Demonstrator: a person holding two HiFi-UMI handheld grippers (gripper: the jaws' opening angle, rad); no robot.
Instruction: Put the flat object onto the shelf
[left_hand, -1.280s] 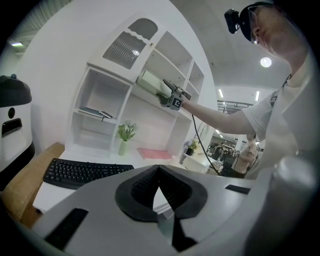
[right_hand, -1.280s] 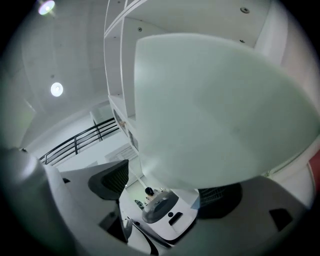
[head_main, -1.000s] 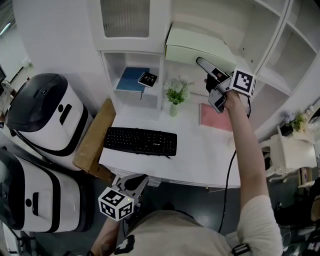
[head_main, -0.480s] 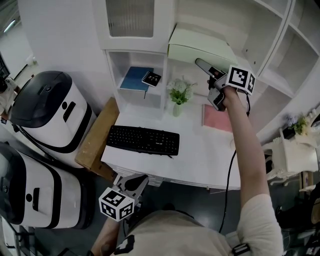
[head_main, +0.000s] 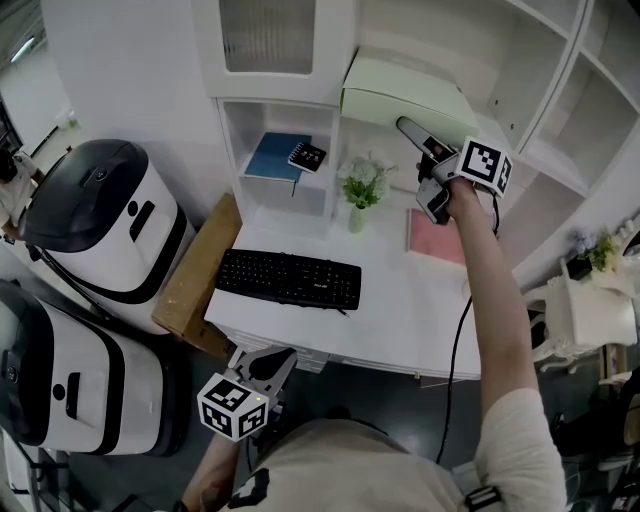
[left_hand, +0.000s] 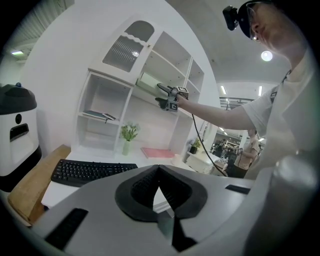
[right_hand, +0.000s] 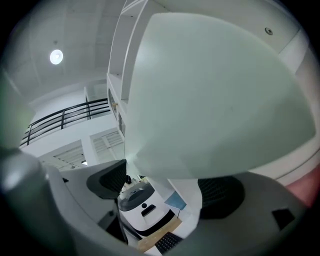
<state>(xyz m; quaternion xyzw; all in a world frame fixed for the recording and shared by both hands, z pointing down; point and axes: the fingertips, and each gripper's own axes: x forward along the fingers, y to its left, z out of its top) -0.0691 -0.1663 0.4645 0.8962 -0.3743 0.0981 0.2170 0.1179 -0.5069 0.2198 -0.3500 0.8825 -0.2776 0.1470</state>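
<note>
**A:** Status on the shelf job?

**B:** Mostly done, I'd say. The flat object (head_main: 400, 90) lies on the upper shelf (head_main: 535, 152). It's a pale green, matte, rigid slab with squared edges. The right gripper (head_main: 410, 130) sits at its near edge with jaws spread wide, and it doesn't look to be pinching.

**A:** Other one?

**B:** The left gripper (left_hand: 159, 170) is clenched on nothing, down by the waist (idle). Remaining: back the right one out.
</note>
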